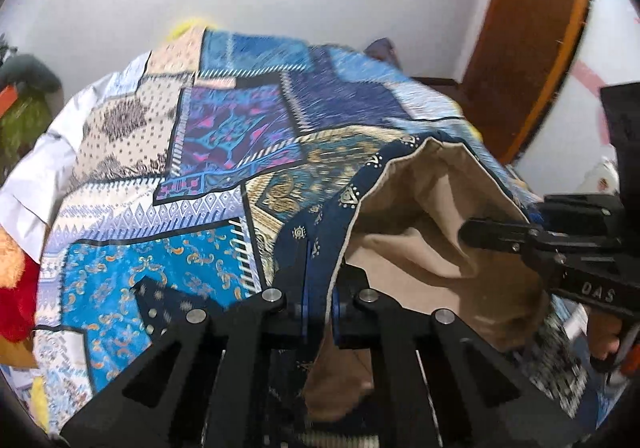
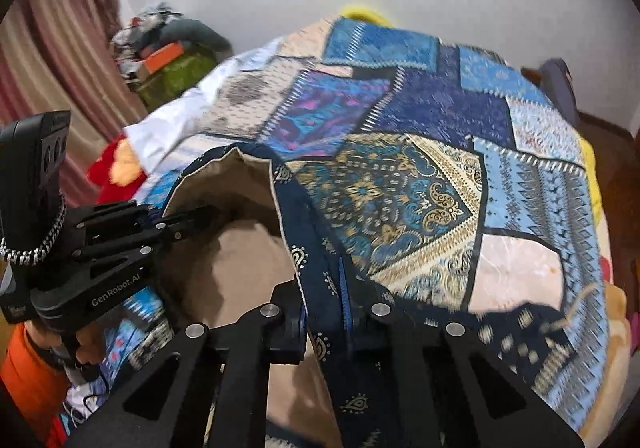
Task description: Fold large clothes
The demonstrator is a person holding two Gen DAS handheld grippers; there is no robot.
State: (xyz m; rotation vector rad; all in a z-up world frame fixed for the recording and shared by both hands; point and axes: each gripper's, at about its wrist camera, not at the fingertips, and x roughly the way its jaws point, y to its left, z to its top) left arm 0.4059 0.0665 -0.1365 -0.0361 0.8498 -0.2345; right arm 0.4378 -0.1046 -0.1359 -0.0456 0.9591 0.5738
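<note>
A large patchwork cloth (image 1: 224, 136) in blue, purple and cream lies spread over a bed, seen again in the right wrist view (image 2: 400, 188). Its near edge, a dark blue border (image 1: 320, 208) with gold motifs, is lifted and folded back, so the tan underside (image 1: 420, 216) shows. My left gripper (image 1: 320, 272) is shut on that border. To its right, my right gripper (image 1: 472, 234) reaches in over the tan side. In its own view the right gripper (image 2: 324, 288) is shut on the same border (image 2: 296, 208). The left gripper (image 2: 196, 218) shows at the left there.
A white sheet (image 1: 36, 176) and a red and orange plush (image 1: 16, 288) lie left of the cloth. A wooden door (image 1: 528, 28) stands at the right, a striped curtain (image 2: 52, 48) and a pile with a green bag (image 2: 176, 72) at the left. An orange sleeve (image 2: 28, 368) is behind the left gripper.
</note>
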